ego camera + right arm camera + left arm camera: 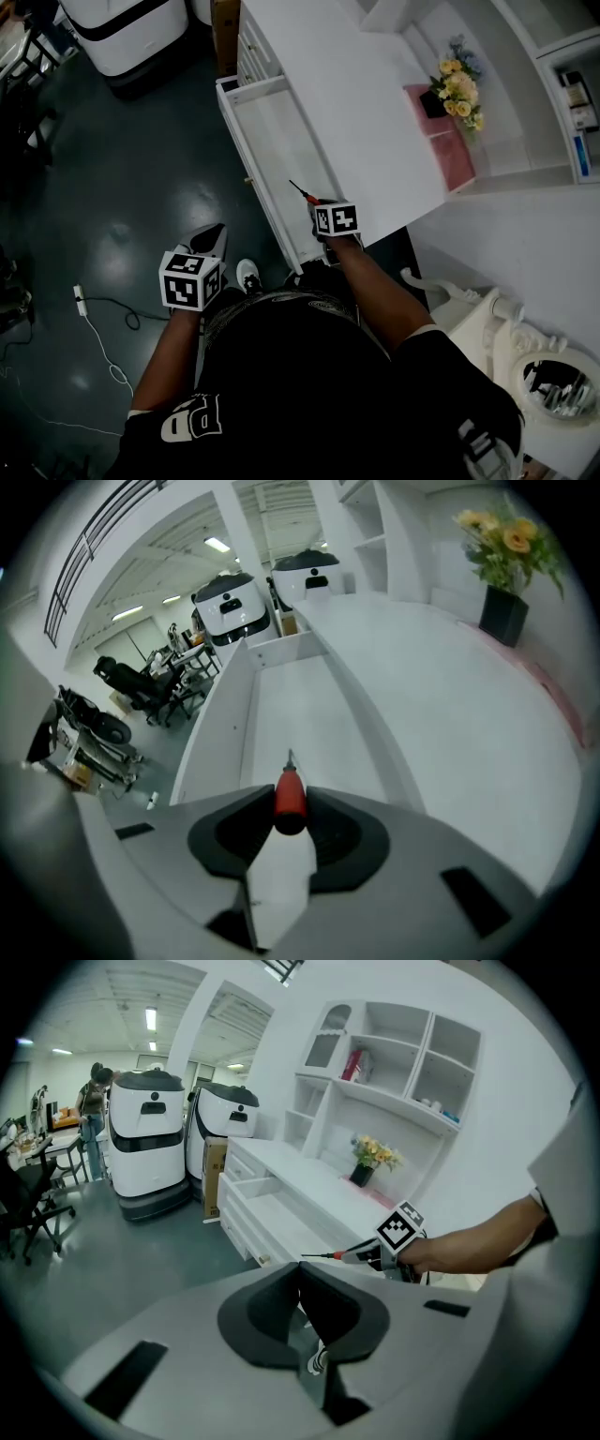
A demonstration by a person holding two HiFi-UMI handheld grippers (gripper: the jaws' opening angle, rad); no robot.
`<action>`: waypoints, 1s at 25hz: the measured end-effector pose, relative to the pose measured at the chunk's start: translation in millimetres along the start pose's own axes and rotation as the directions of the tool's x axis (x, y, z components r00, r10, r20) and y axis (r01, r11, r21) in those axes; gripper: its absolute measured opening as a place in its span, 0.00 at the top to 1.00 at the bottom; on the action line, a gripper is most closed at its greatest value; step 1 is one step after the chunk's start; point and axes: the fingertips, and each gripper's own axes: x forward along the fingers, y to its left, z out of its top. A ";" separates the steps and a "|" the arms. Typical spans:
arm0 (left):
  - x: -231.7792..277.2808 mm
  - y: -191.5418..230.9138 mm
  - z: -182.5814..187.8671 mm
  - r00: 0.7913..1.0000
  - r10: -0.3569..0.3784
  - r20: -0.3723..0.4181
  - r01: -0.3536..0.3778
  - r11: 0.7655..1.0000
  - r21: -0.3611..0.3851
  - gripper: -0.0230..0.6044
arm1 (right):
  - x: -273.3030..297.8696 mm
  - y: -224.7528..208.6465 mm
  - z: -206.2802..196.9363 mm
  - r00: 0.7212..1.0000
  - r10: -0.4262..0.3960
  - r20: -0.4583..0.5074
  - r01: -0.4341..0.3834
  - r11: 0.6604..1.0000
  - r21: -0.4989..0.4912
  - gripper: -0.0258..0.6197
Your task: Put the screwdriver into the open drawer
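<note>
In the head view, the right gripper point(317, 204) holds the screwdriver point(302, 191) over the near end of the open drawer point(246, 161). The tool is close to the drawer's right wall, just beside the edge of the white counter point(356, 103). The thin shaft points up and to the left in the picture, away from the person. Its long axis slants a little across the drawer's length. The left gripper point(214, 232) hangs well apart on the other side, over the dark floor point(122, 169).

In the left gripper view, the left jaws are together at their tips with nothing between them. Past them, the screwdriver point(330, 1255) lies almost level, its tip pointing left toward the drawer front point(246, 1232). Its red collar sits at the right gripper's nose.

In the right gripper view, the right jaws are partly open and pressed on either side of the red handle point(289, 799). The handle stands between the two dark pads. The shaft runs straight ahead and downward along the jaws, its tip over the pale drawer floor. The drawer's left wall point(217, 719) and the counter edge lie to either side.
</note>
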 end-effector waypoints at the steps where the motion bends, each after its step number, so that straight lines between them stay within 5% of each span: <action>1: 0.5 -0.5 -0.1 1.000 -0.002 -0.001 0.002 1.000 0.001 0.94 | 1.3 0.9 -4.3 1.000 -0.007 -0.018 0.007 1.000 -0.027 0.79; 13: 10.1 -1.7 -10.5 0.999 -0.022 -0.044 0.022 1.000 0.013 0.94 | 24.8 5.1 -48.2 0.980 -0.031 -0.199 0.000 0.988 -0.152 0.79; 25: 2.0 5.8 -19.8 0.999 0.008 -0.049 -0.009 1.000 -0.016 0.94 | 56.6 13.7 -76.6 0.910 0.057 -0.411 -0.076 0.997 -0.030 0.79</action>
